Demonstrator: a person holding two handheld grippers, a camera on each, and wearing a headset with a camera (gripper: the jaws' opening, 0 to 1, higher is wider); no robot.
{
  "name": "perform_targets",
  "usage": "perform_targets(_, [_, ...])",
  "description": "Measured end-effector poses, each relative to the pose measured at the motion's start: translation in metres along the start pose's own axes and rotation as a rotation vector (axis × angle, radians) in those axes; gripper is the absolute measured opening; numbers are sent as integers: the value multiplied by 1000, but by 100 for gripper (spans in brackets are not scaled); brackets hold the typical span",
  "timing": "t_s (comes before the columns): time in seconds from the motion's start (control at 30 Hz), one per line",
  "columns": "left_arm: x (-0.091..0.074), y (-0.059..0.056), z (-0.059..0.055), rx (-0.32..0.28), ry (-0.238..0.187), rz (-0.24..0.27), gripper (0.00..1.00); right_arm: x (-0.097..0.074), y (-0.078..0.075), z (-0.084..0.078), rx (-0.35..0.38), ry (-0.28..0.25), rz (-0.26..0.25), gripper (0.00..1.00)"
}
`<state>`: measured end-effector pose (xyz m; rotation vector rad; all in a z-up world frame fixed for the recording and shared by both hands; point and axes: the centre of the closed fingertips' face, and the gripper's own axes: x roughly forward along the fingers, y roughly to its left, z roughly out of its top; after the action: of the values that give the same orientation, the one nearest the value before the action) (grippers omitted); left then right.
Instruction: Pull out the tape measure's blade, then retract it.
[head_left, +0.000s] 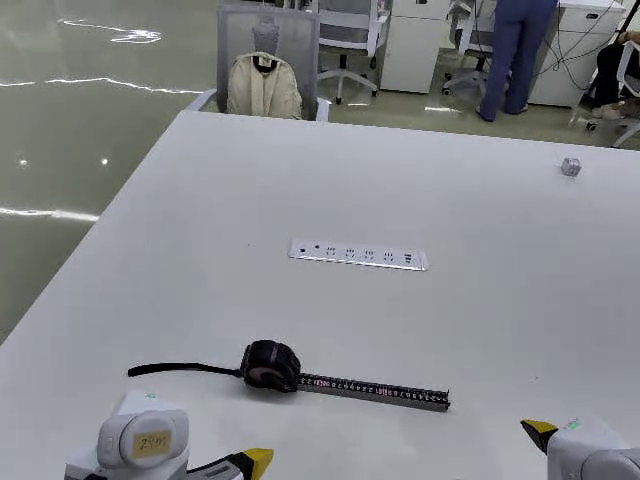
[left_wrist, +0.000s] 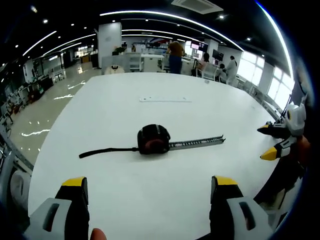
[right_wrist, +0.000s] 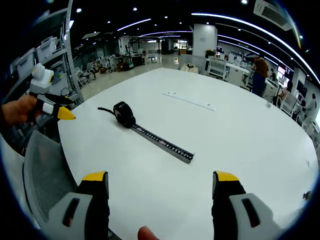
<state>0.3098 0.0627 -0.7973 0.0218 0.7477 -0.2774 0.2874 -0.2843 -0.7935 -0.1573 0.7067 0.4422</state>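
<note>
Tape measure (head_left: 270, 365) lies on table (head_left: 420, 190), blade (head_left: 375, 392) extended.

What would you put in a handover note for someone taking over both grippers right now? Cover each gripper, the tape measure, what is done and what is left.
Left gripper: open, holding nothing, short of the tape measure.
Right gripper: open, holding nothing, also clear of it.
Tape measure: black case lying on the white table. In the head view its strap trails left and its blade lies extended flat to the right.
Done: the blade is out.
Left: retract it, probably steadying the case with one gripper first.
</note>
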Motion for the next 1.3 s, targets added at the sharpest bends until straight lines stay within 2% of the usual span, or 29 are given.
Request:
perform_targets(0.07, [0, 0, 1, -5, -3, 5, 99, 0, 0, 0, 1, 0, 0, 87])
perform_targets(0.2, [6, -9, 6, -12, -6, 31, 99, 6, 0, 0, -13, 6, 14, 87])
perform_targets(0.27, [13, -19, 6, 1, 10, 14, 99, 11, 0, -1, -27, 11, 27, 87])
perform_targets(0.5, [17, -23, 5, 6, 17, 20, 93, 14, 1, -3, -39, 16, 37, 86])
perform_targets(0.57, [35, -29, 19, -9, 10, 41, 93, 28, 1, -4, -82, 38, 80, 86])
perform_targets(0.6, [44, -38, 24, -19, 16, 18, 93, 37, -1, -2, -111, 52, 104, 85])
perform_targets(0.63, [45, -40, 26, -10, 12, 14, 93, 40, -2, -2, -123, 59, 108, 85])
perform_targets(0.83, [52, -42, 31, -6, 13, 20, 94, 51, -8, -2, -151, 76, 120, 85])
perform_targets(1.3, [74, -37, 36, -5, 31, 56, 93, 71, -23, -5, -187, 112, 141, 84])
